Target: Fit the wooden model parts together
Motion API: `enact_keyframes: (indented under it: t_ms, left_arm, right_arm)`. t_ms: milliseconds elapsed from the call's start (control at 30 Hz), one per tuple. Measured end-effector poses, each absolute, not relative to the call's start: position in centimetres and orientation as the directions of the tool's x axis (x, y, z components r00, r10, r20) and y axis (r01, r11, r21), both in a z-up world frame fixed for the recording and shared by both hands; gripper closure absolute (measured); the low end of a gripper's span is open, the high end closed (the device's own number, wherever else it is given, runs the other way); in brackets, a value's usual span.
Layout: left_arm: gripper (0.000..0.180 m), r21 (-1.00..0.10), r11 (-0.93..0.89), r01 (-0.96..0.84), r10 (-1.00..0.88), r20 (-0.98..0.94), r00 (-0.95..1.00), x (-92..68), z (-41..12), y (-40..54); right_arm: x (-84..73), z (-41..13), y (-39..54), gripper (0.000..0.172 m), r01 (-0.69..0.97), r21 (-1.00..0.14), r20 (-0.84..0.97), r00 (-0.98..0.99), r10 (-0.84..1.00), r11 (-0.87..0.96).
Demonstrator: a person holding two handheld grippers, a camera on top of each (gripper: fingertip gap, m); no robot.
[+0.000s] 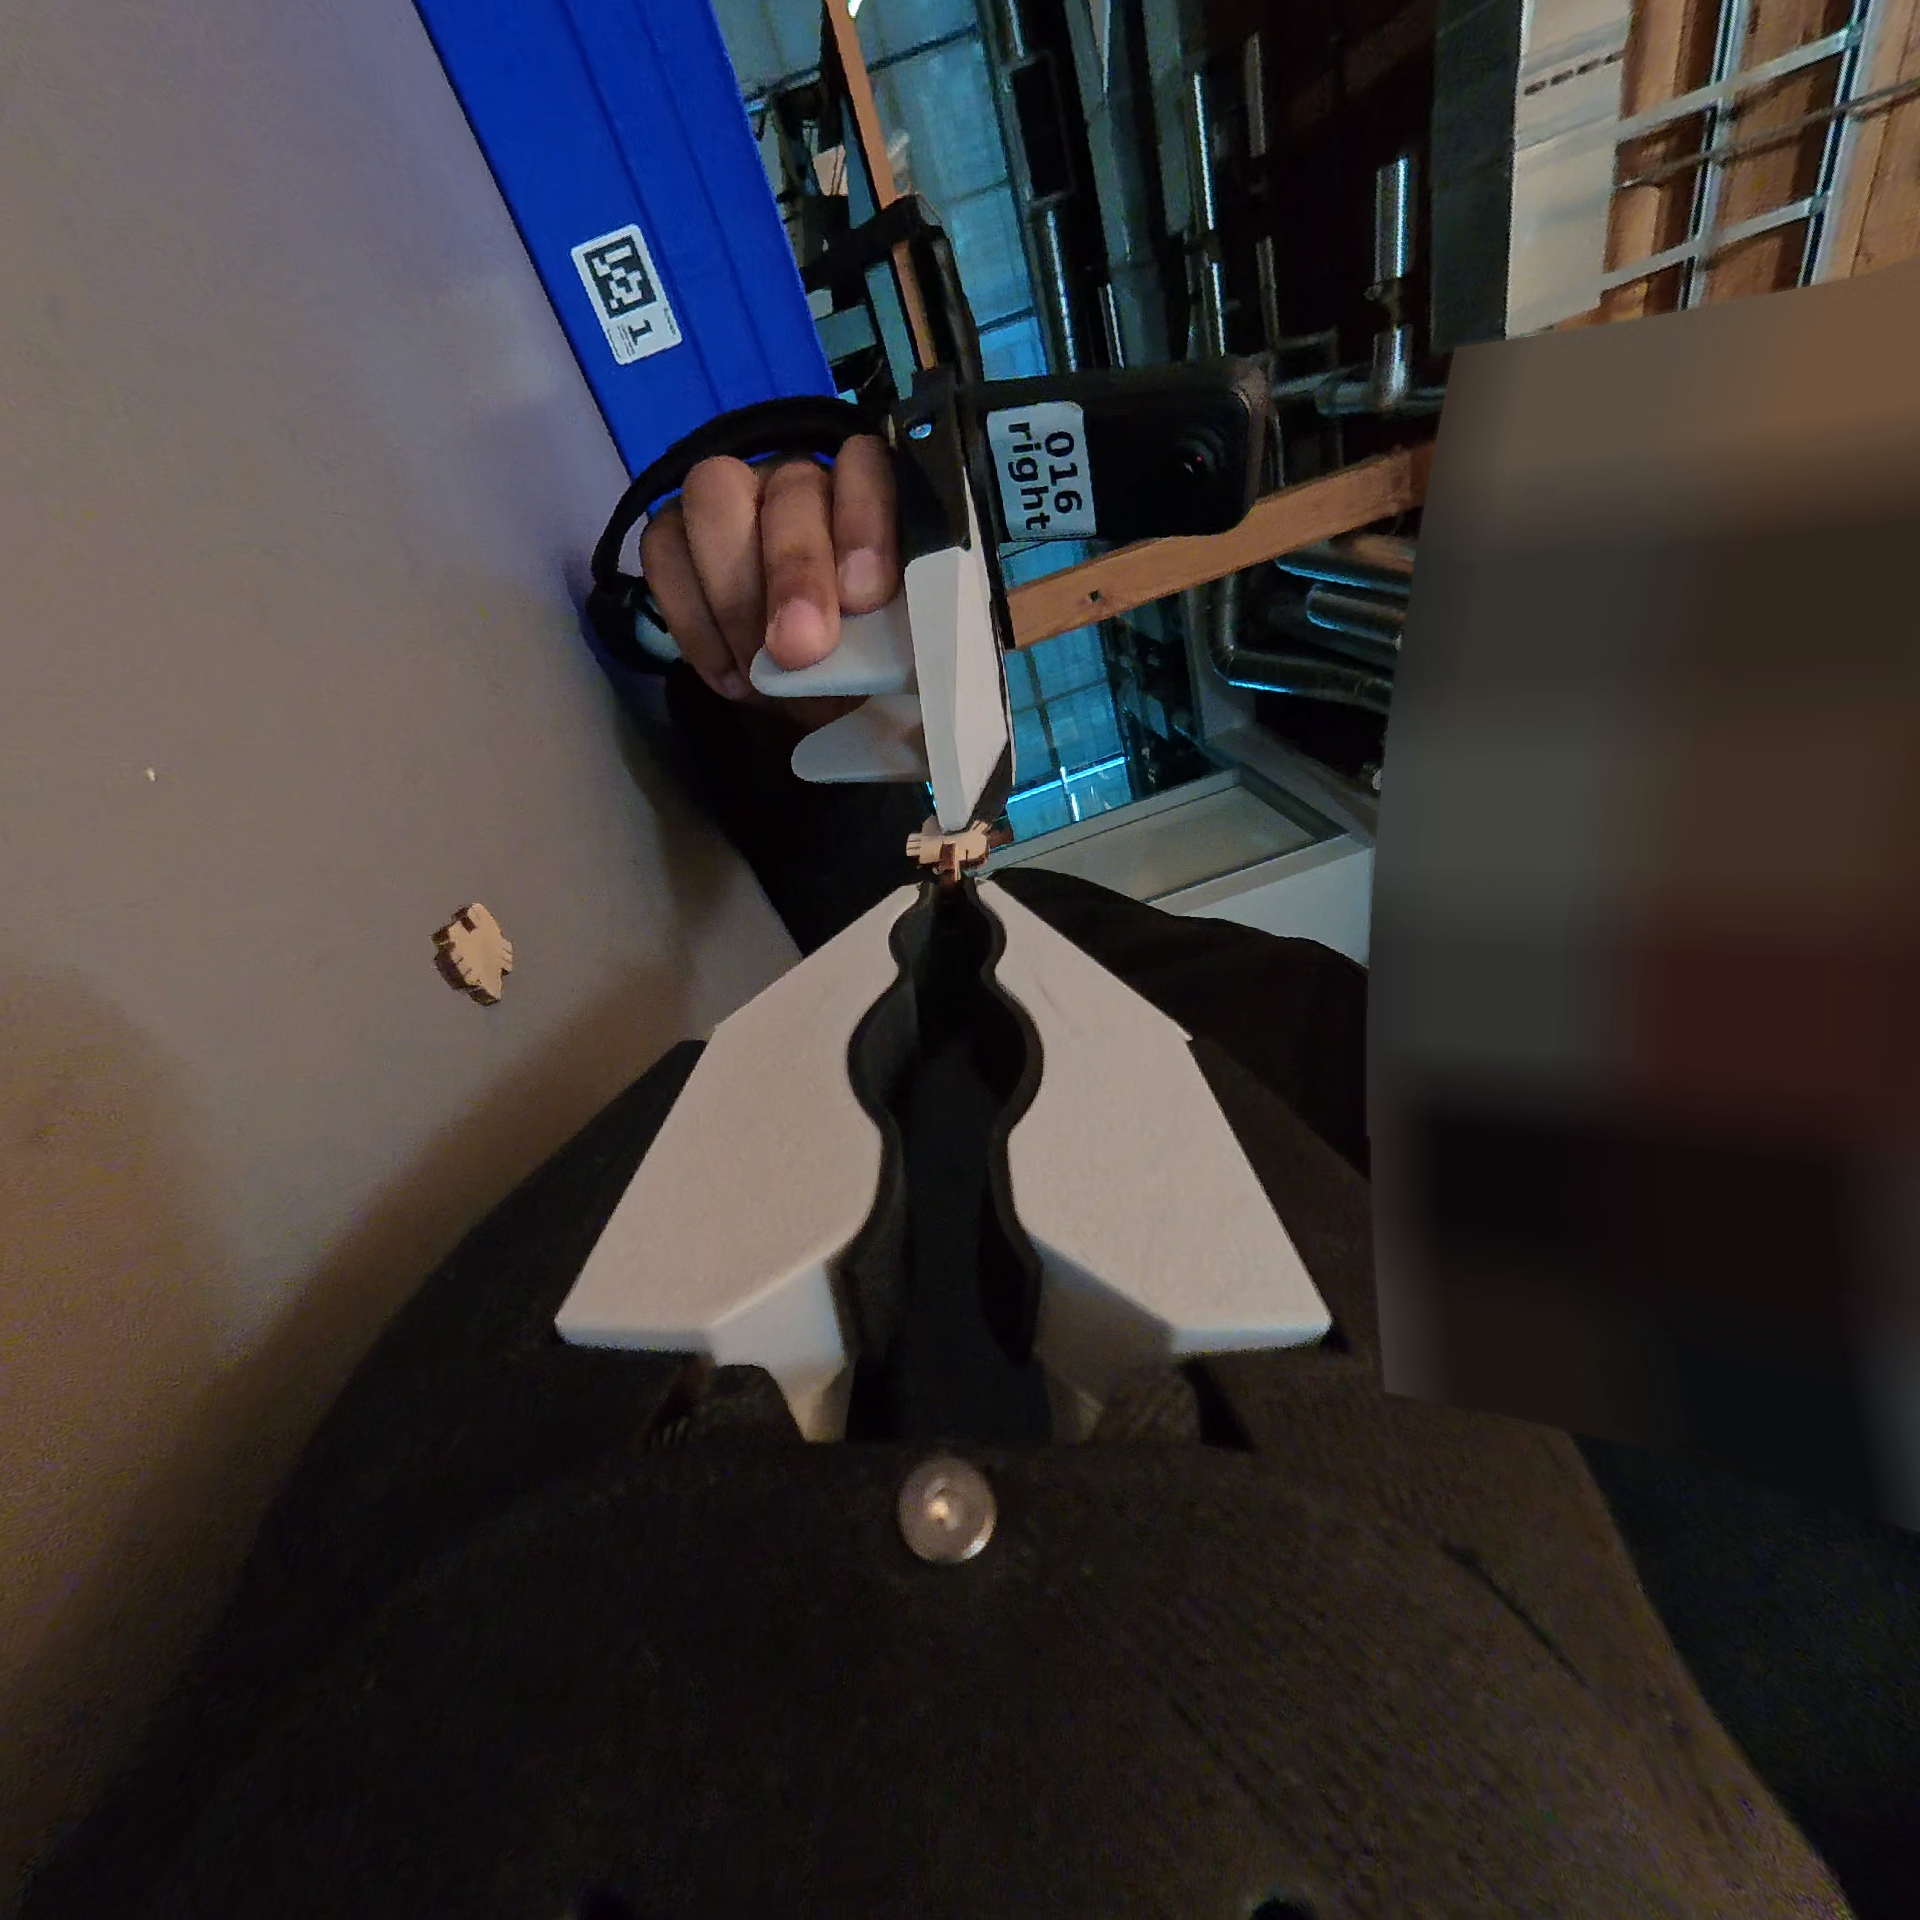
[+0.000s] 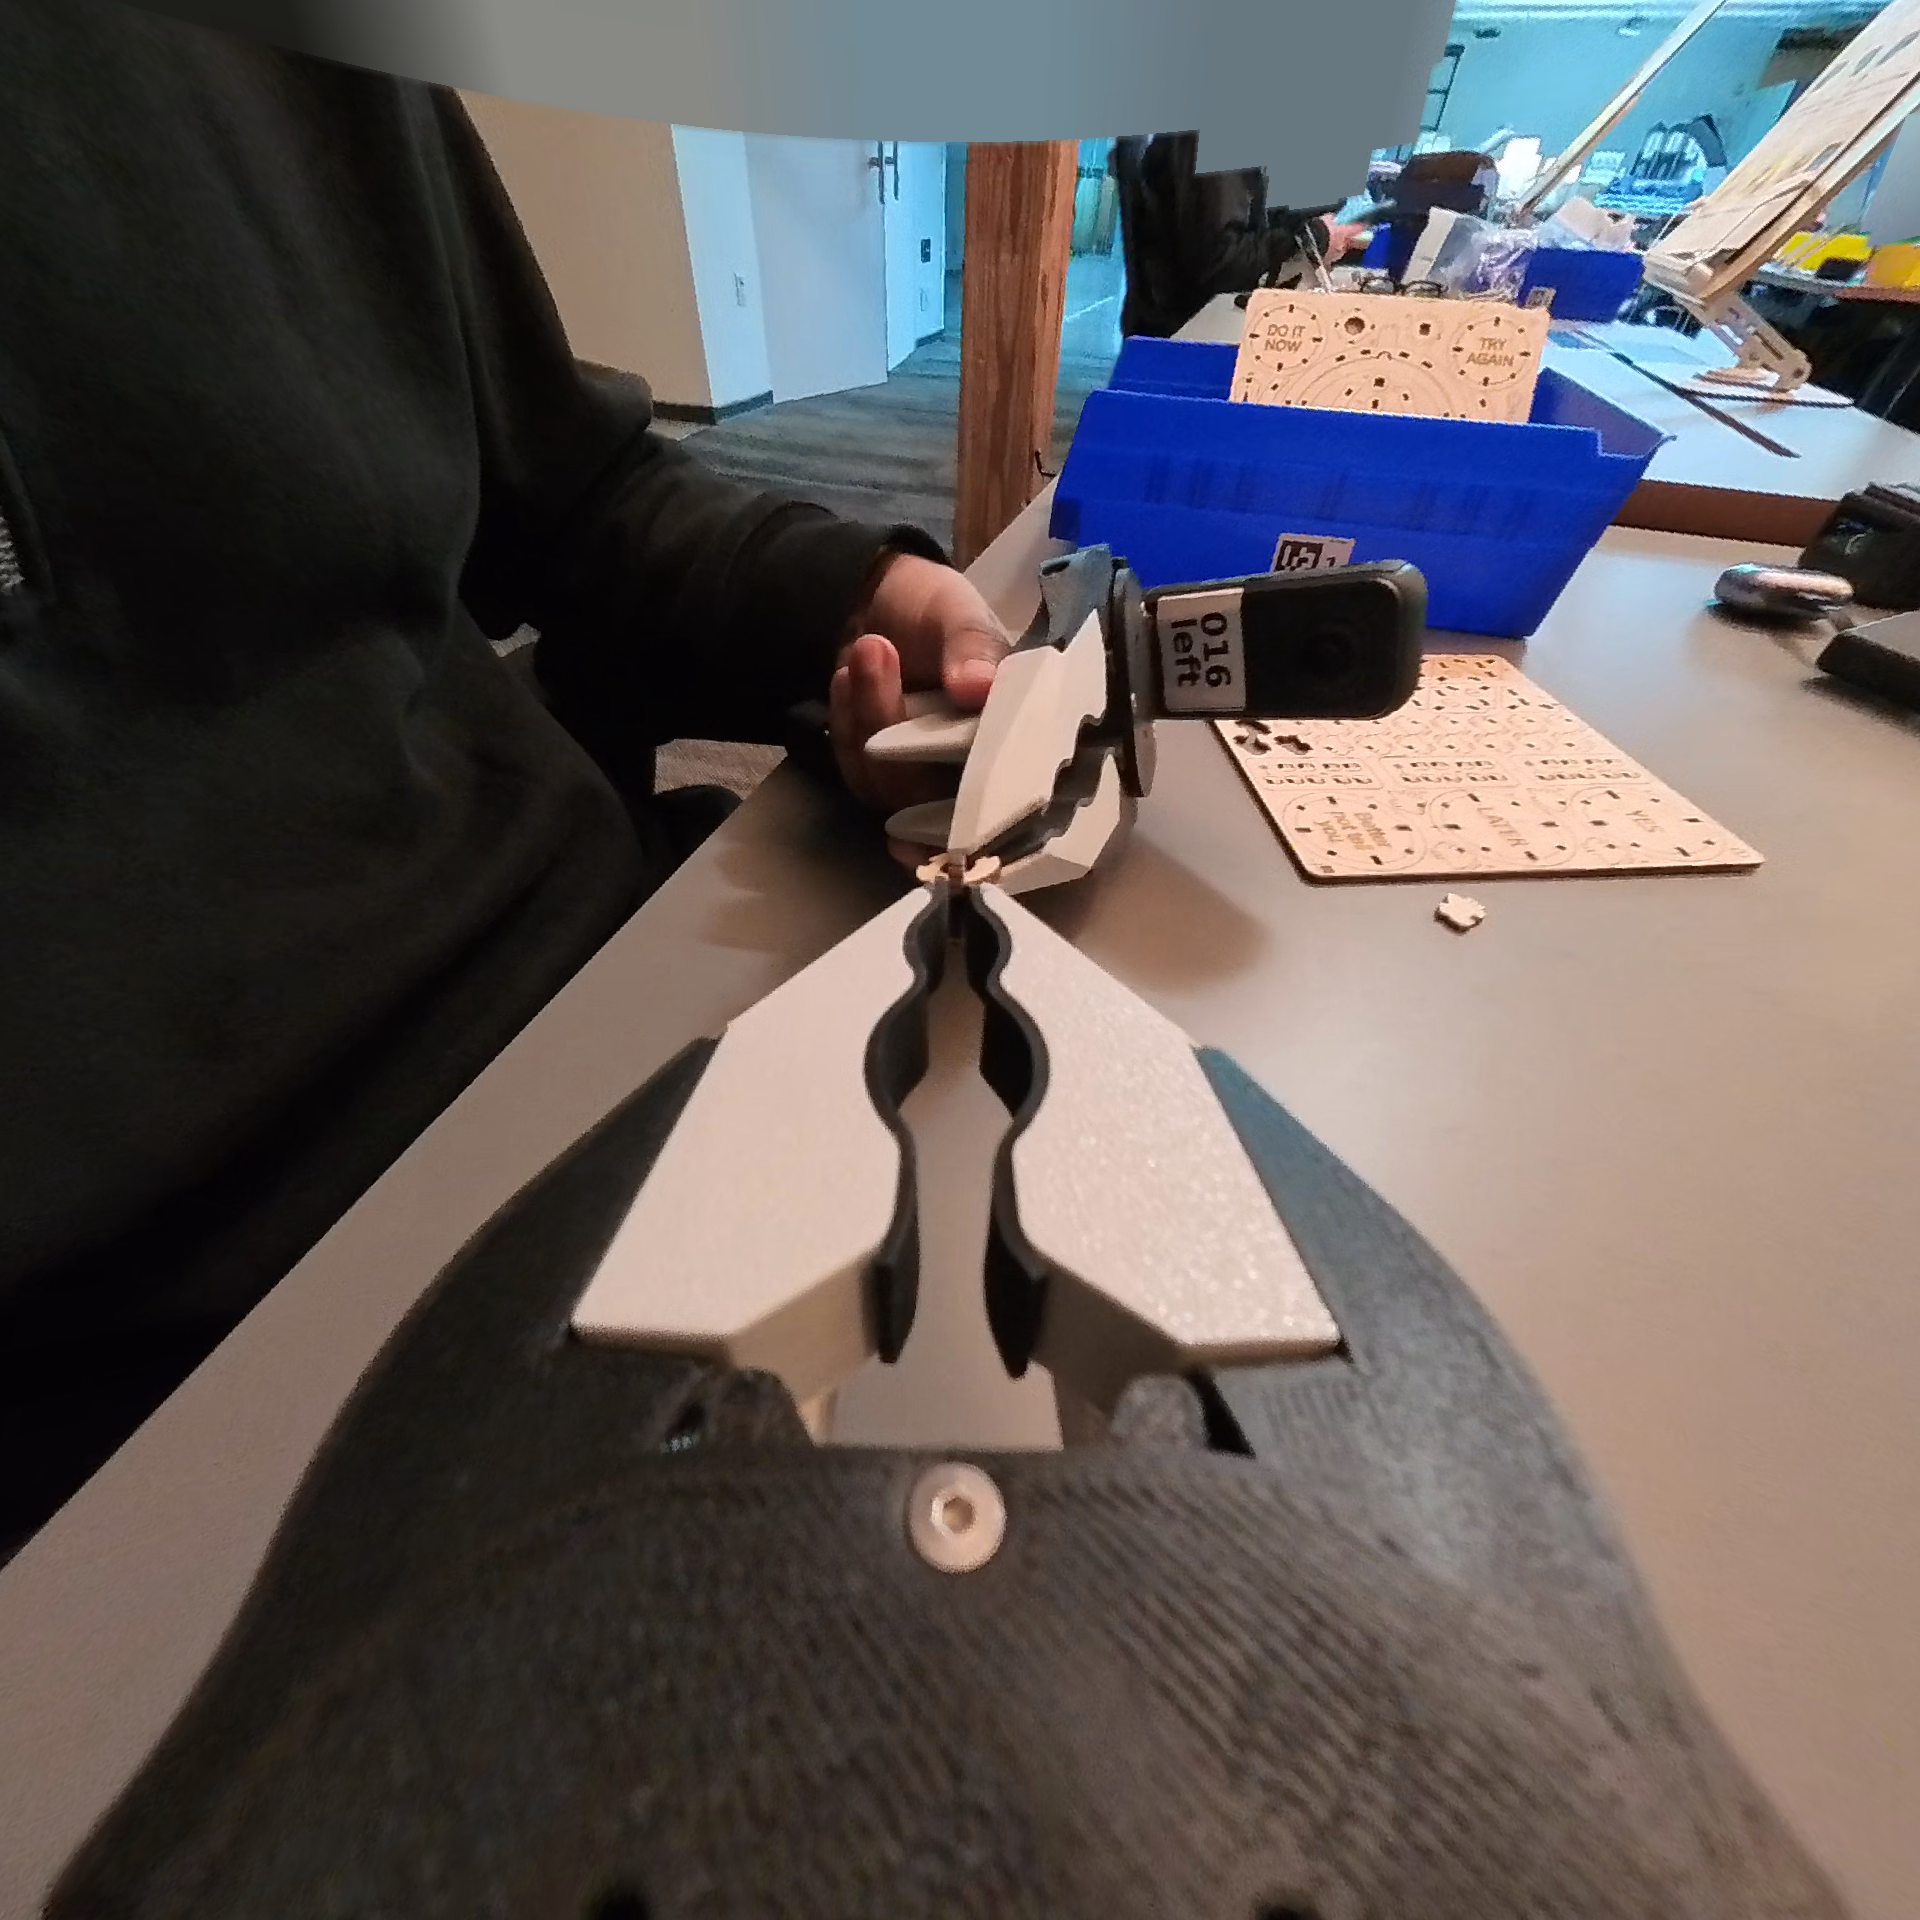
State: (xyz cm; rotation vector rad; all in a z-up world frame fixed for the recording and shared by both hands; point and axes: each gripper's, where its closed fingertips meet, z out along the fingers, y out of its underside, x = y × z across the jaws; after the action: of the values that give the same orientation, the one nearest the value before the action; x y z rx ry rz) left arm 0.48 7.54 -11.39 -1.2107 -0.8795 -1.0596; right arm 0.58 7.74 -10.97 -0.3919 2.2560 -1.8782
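A: Biggest first? A grey table (image 2: 1455,1091), spread across the whole right wrist view.

B: Then a dark sleeve (image 2: 312,623) along its left edge. Behind that, a wooden post (image 2: 1013,332).

A: And at the far side of the table?

B: A blue bin (image 2: 1351,478), with a pale wooden sheet (image 2: 1382,353) stood upright inside. In front of the bin, flat on the table, a second cut-out sheet (image 2: 1507,800), full of small slots and with a few gaps punched out.

A: Now the two tools. Clenched or released?

B: Both clenched. Left gripper (image 1: 945,883) pinched tight at the very tips, on a small pale wooden part. Right gripper (image 2: 951,896) likewise closed at the tips, down onto the same little cluster. Met nose to nose, roughly at right angles, above the near edge of the table.

A: Held by?

B: A right hand (image 1: 779,561) curled round the right tool's white trigger paddles, black cable looped behind. A left hand (image 2: 914,665) on the other tool's paddles, at the end of the dark sleeve.

A: And the cluster itself?

B: Joined wooden pieces (image 1: 956,847), tiny, notched, crossed through one another, caught between the two sets of tips and clear of the table. Hard to tell which sliver belongs to which tool.

A: Smaller still?

B: One loose wooden piece (image 1: 473,954), notched too, flat on the table, well apart from both tools, just near the corner of the flat sheet.
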Motion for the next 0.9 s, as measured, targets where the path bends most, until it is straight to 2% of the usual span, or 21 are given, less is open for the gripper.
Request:
enact_keyframes:
  t_ms: [567,900]
  left_arm:
    - [0.180,-0.261,-0.008,0.965,-0.206,0.945,0.254,0.86,-11.04,7.41]
    - [0.180,-0.255,0.033,0.966,-0.212,0.943,0.256,0.25,-10.83,7.14]
  right_arm:
    - [1.04,-10.64,7.52,0.171,-0.104,-0.983,0.054,-0.951,-0.305,0.151]
    - [0.49,-10.47,7.25,0.171,-0.101,-0.984,0.061,-0.963,-0.261,0.144]
